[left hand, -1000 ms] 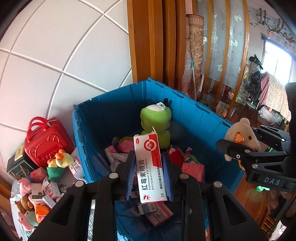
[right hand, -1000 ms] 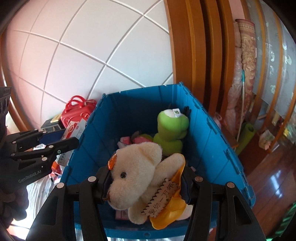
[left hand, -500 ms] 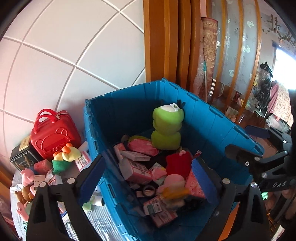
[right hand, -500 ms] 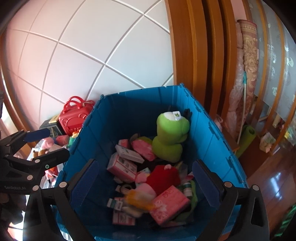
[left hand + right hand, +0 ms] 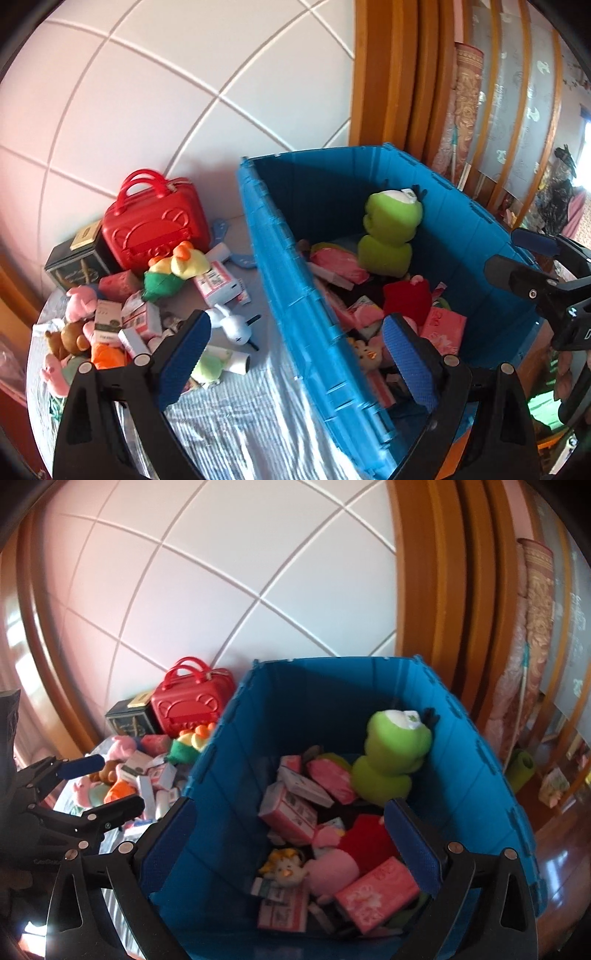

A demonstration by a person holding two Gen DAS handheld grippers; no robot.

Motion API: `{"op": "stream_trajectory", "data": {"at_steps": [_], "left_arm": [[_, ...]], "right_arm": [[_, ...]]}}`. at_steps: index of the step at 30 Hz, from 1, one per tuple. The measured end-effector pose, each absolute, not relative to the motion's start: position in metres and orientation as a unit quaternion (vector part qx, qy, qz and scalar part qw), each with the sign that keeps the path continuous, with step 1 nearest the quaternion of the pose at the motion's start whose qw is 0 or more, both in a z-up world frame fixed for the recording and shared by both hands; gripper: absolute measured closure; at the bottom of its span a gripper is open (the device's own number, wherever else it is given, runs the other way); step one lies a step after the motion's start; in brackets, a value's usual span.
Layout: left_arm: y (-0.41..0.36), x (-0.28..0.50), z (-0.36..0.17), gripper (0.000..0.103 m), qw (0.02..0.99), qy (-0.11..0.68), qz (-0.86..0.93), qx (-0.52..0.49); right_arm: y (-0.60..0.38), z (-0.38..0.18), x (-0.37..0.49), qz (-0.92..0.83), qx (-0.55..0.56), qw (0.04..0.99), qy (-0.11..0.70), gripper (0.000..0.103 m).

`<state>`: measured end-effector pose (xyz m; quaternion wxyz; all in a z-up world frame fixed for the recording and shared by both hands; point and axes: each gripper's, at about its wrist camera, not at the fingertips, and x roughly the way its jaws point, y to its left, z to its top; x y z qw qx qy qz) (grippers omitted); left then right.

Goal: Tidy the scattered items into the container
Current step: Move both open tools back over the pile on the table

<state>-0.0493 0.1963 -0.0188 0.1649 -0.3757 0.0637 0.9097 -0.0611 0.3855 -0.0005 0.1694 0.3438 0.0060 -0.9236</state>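
The blue crate (image 5: 280, 251) (image 5: 332, 701) holds a green frog plush (image 5: 391, 229) (image 5: 395, 746), pink boxes (image 5: 291, 812), a red plush and other small toys. My left gripper (image 5: 295, 354) is open and empty, its fingers straddling the crate's left wall. My right gripper (image 5: 291, 830) is open and empty above the crate's near side. Each gripper shows in the other's view: the right gripper (image 5: 535, 266) at the crate's right rim, the left gripper (image 5: 92, 786) over the loose pile. Loose items lie left of the crate: a duck plush (image 5: 173, 269), a white rabbit toy (image 5: 232, 325), small boxes (image 5: 218, 284).
A red toy case (image 5: 155, 221) (image 5: 192, 701) and a black box (image 5: 74, 258) stand against the tiled wall behind the pile. A striped cloth (image 5: 240, 406) covers the table. Wooden door frames and a rolled rug (image 5: 535, 627) stand right of the crate.
Both grippers opened: the red-and-white medicine box left my left gripper and the cream bear left my right one, both over the crate. The left gripper then swung left toward the pile.
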Motion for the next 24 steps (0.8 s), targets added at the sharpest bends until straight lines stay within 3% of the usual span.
{"op": "stream_trajectory", "data": {"at_steps": [14, 24], "left_arm": [[0.051, -0.035, -0.046, 0.008, 0.078, 0.022, 0.910, -0.407], [-0.042, -0.045, -0.097, 0.008, 0.035, 0.003, 0.894, -0.446]], "right_arm": [[0.247, -0.004, -0.044, -0.905, 0.347, 0.241, 0.050, 0.000], [0.150, -0.050, -0.038, -0.884, 0.381, 0.259, 0.085, 0.000]]}}
